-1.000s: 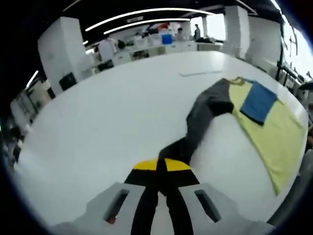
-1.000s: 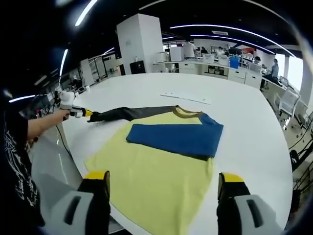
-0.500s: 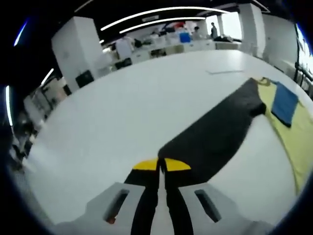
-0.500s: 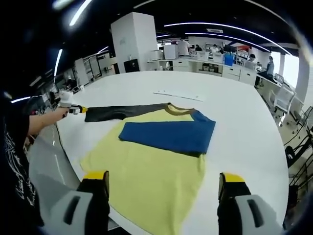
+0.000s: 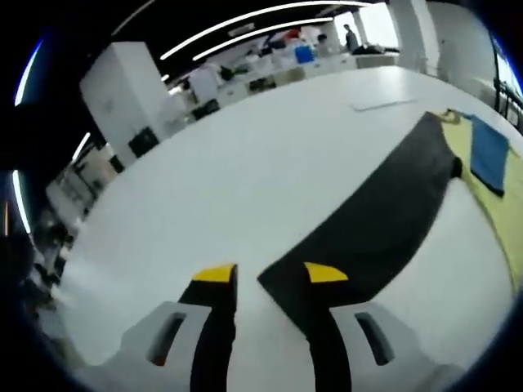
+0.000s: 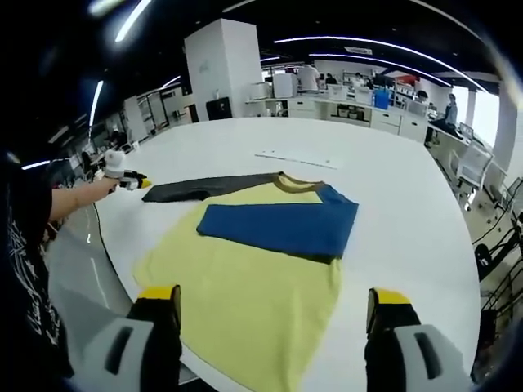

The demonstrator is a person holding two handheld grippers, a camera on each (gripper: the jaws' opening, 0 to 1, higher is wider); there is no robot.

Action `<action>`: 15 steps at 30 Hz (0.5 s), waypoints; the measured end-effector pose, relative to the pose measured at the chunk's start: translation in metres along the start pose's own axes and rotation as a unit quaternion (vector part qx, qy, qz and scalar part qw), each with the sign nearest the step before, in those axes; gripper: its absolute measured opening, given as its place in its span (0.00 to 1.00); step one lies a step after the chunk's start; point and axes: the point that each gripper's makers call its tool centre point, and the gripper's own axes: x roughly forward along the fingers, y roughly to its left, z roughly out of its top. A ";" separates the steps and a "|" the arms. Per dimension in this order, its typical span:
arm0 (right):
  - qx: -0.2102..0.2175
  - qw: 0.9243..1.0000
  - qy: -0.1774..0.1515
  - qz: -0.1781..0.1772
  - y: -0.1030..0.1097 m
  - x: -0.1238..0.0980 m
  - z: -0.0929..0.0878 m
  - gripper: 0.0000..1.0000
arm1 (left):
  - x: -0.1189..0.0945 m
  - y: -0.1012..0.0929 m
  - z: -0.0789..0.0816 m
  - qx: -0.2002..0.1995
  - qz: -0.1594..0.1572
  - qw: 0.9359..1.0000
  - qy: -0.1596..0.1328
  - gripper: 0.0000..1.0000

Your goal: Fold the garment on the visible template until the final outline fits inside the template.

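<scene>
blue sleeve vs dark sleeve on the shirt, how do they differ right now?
The blue sleeve is folded across the yellow body; the dark sleeve is stretched flat outward on the white table. The blue one lies on the shirt, the dark one off it, its cuff by the open left gripper. Both lie flat.

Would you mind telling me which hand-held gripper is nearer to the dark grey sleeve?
Left. The left hand-held gripper sits open at the dark grey sleeve's cuff; the right hand-held gripper hovers open by the shirt's hem.
</scene>
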 end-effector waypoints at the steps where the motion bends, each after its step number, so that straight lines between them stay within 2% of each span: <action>1: -0.001 1.000 -0.001 0.001 0.001 0.000 0.001 0.94 | -0.001 -0.001 0.000 -0.004 -0.003 1.000 0.000 0.33; 3: -0.002 1.000 -0.001 0.003 0.002 0.000 0.001 0.94 | -0.003 -0.009 0.003 -0.029 -0.024 0.999 -0.015 0.39; 5: -0.002 1.000 -0.002 0.005 0.004 0.000 0.002 0.94 | -0.006 -0.010 0.001 -0.049 -0.028 0.998 -0.016 0.45; 8: -0.003 1.000 -0.002 0.009 0.007 0.000 0.001 0.95 | -0.010 -0.013 -0.005 -0.070 -0.035 0.997 -0.013 0.45; 13: -0.004 1.000 -0.003 0.012 0.008 0.000 0.001 0.95 | -0.016 -0.019 -0.018 -0.072 -0.033 0.997 0.000 0.44; 15: -0.004 1.000 -0.004 0.013 0.009 0.000 0.001 0.94 | -0.019 -0.022 -0.022 -0.084 -0.036 0.996 0.000 0.42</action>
